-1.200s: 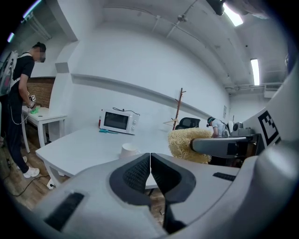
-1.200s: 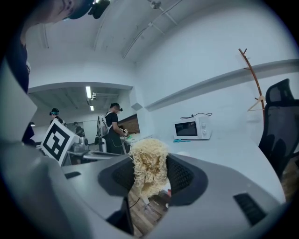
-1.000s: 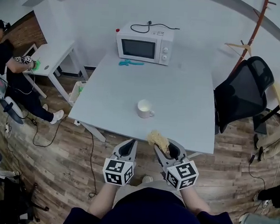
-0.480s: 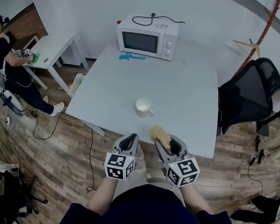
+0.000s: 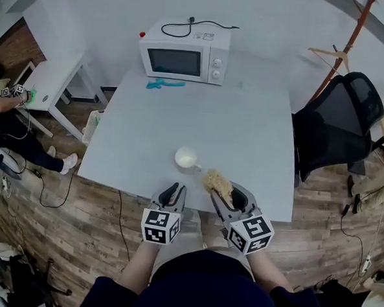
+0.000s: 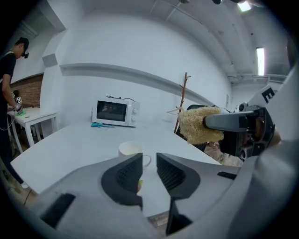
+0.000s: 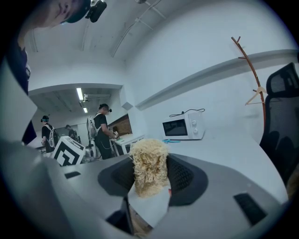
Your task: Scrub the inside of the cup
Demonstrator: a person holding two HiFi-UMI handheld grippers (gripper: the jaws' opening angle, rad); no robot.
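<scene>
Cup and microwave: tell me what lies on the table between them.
In the head view, the table is bare from the cup onward, except a small teal object lying just before the microwave.

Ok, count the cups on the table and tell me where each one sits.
1. The white cup stands near the table's front edge, beyond and left of the scrubber clamped in the right gripper. No other shows.
</scene>
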